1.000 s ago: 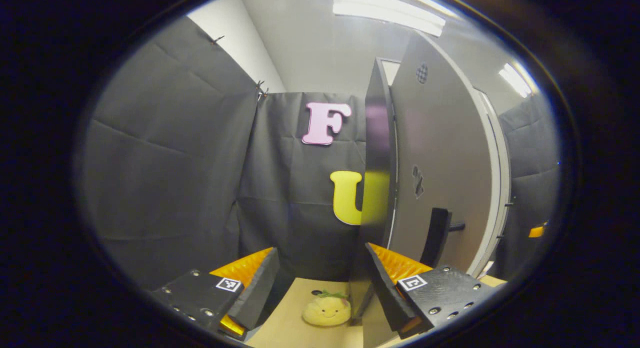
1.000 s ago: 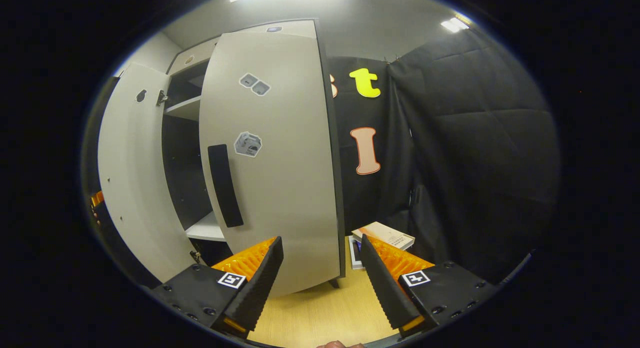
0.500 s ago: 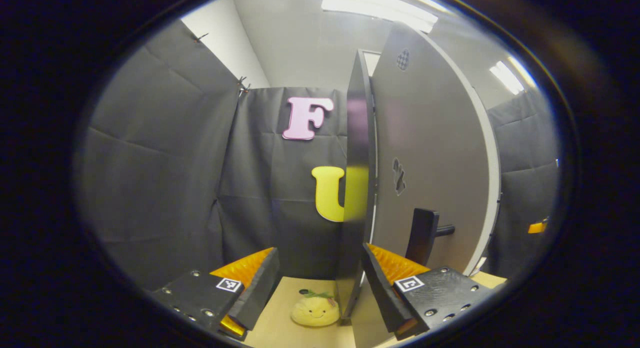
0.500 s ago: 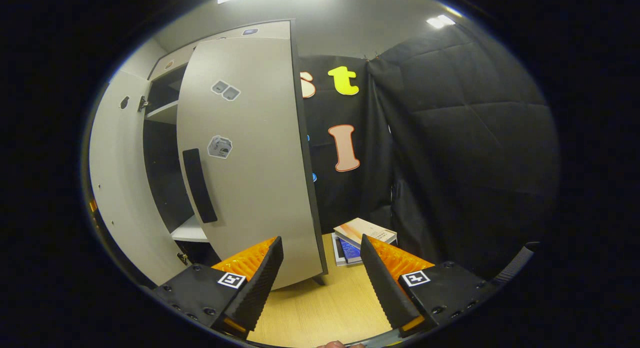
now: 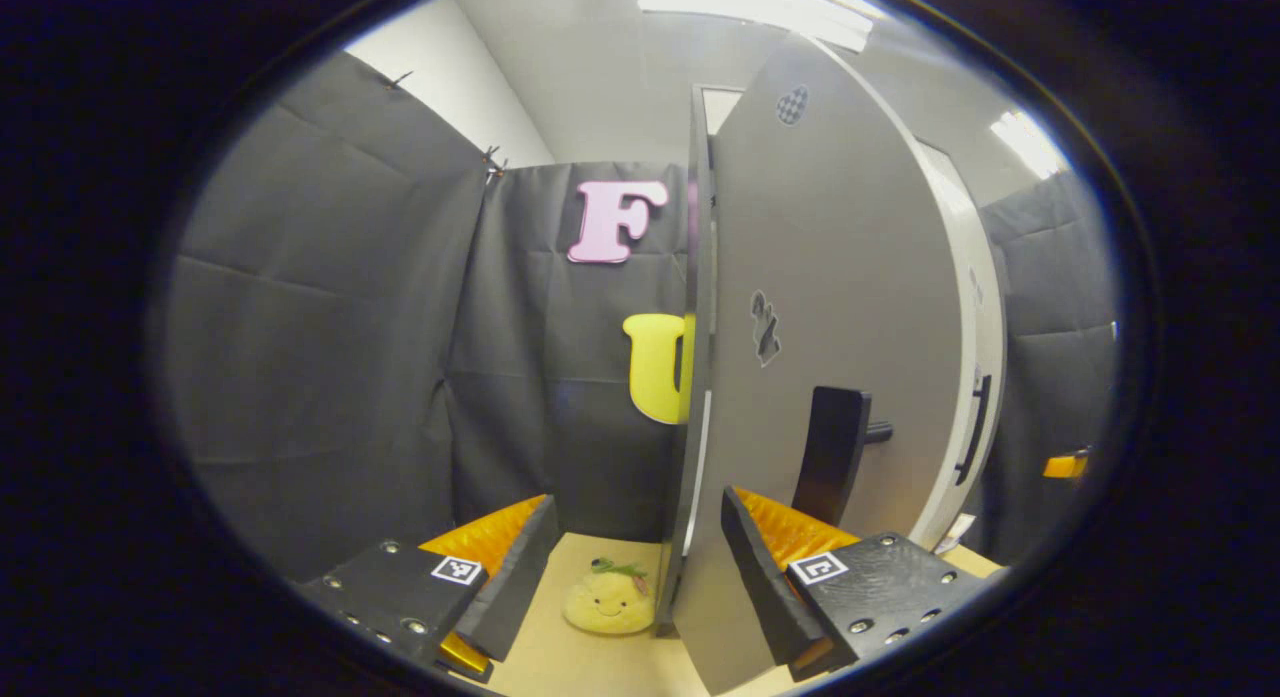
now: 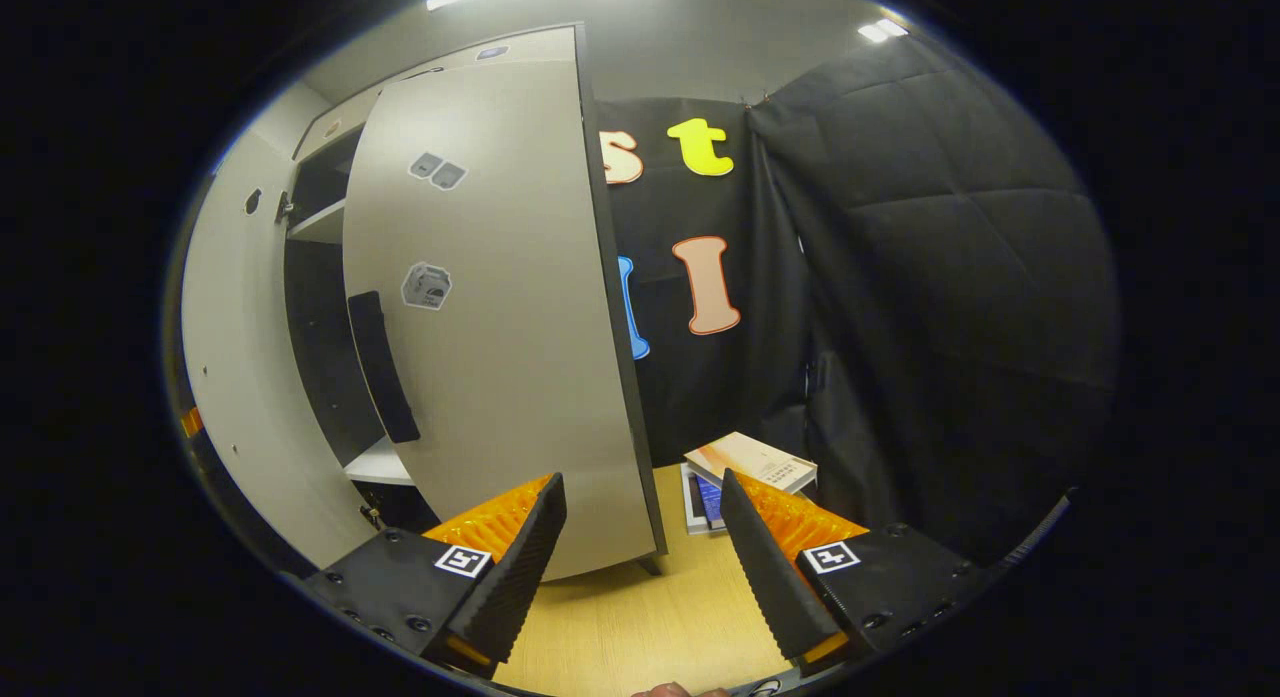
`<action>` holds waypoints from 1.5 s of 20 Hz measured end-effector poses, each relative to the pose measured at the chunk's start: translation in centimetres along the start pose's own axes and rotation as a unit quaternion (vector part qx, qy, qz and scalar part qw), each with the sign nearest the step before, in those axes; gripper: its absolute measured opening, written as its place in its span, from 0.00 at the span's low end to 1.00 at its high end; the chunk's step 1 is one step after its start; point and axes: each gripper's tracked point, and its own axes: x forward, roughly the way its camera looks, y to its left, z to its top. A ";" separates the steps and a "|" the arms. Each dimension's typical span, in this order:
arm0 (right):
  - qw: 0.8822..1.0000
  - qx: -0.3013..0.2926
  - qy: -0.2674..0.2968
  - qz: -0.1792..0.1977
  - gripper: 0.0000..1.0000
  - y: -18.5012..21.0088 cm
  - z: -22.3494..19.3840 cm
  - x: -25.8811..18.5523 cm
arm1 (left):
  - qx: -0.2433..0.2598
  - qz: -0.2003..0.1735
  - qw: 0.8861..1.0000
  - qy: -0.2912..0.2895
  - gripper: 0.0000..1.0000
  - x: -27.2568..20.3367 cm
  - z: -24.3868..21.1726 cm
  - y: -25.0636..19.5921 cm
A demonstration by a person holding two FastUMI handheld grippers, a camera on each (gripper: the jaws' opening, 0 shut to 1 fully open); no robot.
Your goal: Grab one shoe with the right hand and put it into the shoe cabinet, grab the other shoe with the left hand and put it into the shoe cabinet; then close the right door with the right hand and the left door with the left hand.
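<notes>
Both pale grey cabinet doors are standing part-open — neither gripper is gripping anything.

In the right gripper view the tall grey shoe cabinet [image 6: 300, 177] is showing dark shelves between its left door [image 6: 240, 377] and right door [image 6: 490, 327], whose black bar handle [image 6: 382, 367] is sitting left of the spread right gripper [image 6: 640, 567]. In the left gripper view the left gripper [image 5: 640, 577] is straddling the left door's near edge [image 5: 695, 377] with fingers apart — a yellow smiling plush toy [image 5: 608, 602] is lying on the wooden floor [image 5: 590, 667].
</notes>
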 end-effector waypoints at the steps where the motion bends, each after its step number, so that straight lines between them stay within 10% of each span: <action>1: 1.000 0.000 0.002 0.011 0.97 -0.2 0.2 0.7 | 0.000 0.008 1.000 0.005 0.92 -0.3 -0.4 -0.9; 9: 0.999 0.003 -0.001 0.036 0.98 -3.7 1.0 3.6 | 0.003 0.059 0.998 0.002 0.92 -0.6 -1.1 -7.1; 18: 0.999 0.002 0.003 0.042 0.97 -6.5 1.3 4.6 | -0.001 0.039 0.999 -0.003 0.93 2.8 -2.0 -15.8; 30: 1.000 0.013 0.006 0.026 0.97 -3.5 0.8 3.9 | -0.006 -0.025 1.000 -0.007 0.93 0.8 -1.2 -15.3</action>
